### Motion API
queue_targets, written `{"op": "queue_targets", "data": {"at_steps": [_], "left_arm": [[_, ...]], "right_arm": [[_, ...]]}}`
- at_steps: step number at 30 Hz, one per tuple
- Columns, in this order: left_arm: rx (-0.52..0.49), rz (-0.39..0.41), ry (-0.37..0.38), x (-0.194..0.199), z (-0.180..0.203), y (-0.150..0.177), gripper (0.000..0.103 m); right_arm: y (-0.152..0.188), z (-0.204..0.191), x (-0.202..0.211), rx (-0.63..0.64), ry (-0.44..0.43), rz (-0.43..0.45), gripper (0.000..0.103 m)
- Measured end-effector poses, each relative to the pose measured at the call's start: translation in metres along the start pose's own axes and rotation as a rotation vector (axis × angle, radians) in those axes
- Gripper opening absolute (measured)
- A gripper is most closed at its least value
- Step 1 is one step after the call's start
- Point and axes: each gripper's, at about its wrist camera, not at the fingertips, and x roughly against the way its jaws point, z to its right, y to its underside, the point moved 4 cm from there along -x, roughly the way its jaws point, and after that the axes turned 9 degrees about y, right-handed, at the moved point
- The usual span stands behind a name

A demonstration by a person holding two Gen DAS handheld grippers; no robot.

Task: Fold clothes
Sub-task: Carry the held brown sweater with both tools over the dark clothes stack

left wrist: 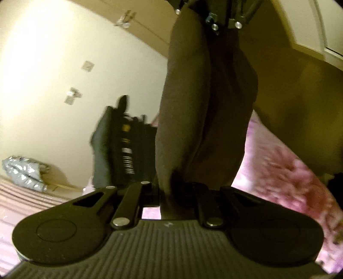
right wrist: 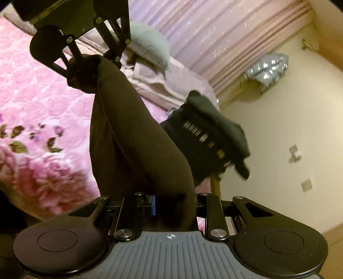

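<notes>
— What are we holding?

— A dark brown garment (left wrist: 205, 103), bunched into a long rope of folds and strung between our two claws. We cannot tell what kind of garment it is.

— Which way does it run?

— Its long axis goes straight from one claw to the other. In the left wrist view it rises from the left gripper (left wrist: 171, 193) to the right gripper (left wrist: 216, 19) at the top edge. In the right wrist view the same garment (right wrist: 133, 133) climbs from the right gripper (right wrist: 173, 206) up-left to the left gripper (right wrist: 85, 70).

— Are the claws clamped?

— Both are closed on the cloth, one at each end; the fabric disappears between the fingers.

— And where is it, relative to the bed?

— Held in the air above the pink floral bedspread (right wrist: 38, 90), not lying on it.

— Anything in containers?

— None that we can make out. Past the garment stands a stack of dark folded clothes (right wrist: 210, 137), one with pale stripes, near the bed's far edge. Beyond it lie a grey pillow (right wrist: 150, 45) and a pink curtain (right wrist: 225, 32). A crinkled silver bundle (right wrist: 265, 68) sits by the cream wall (right wrist: 278, 128).
</notes>
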Motion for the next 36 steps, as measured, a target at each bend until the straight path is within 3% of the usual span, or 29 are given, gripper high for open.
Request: {"op": "queue_targets", "data": {"at_steps": [5,10,17,25,28,32,35,36], "left_arm": [[0.021,0.027,-0.060,-0.017,-0.077,-0.008,0.010],[0.042,0.035,-0.167,-0.027,-0.165,-0.018,0.010],[0.131,-0.033,-0.294,-0.065,-0.269,-0.025,0.010],[0.253,-0.143,-0.417,-0.122,-0.375,-0.033,0.010],[0.296,-0.208,-0.448,-0.152,-0.406,-0.036,0.010],[0.282,-0.296,-0.545,-0.189,-0.438,-0.036,0.010],[0.274,-0.349,-0.558,-0.226,-0.429,-0.031,0.010],[0.290,-0.359,-0.515,-0.240,-0.412,-0.027,0.010]], "right_arm": [[-0.028,0.070,-0.040,0.066,0.032,0.056,0.025],[-0.061,0.148,-0.077,0.064,0.076,0.131,0.025],[-0.098,0.253,-0.147,0.089,0.091,0.269,0.025],[-0.127,0.353,-0.262,0.180,0.039,0.435,0.025],[-0.127,0.376,-0.301,0.219,0.023,0.486,0.025],[-0.134,0.394,-0.350,0.255,0.074,0.574,0.025],[-0.123,0.381,-0.375,0.256,0.079,0.613,0.025],[-0.112,0.367,-0.382,0.258,0.050,0.607,0.025]]}}
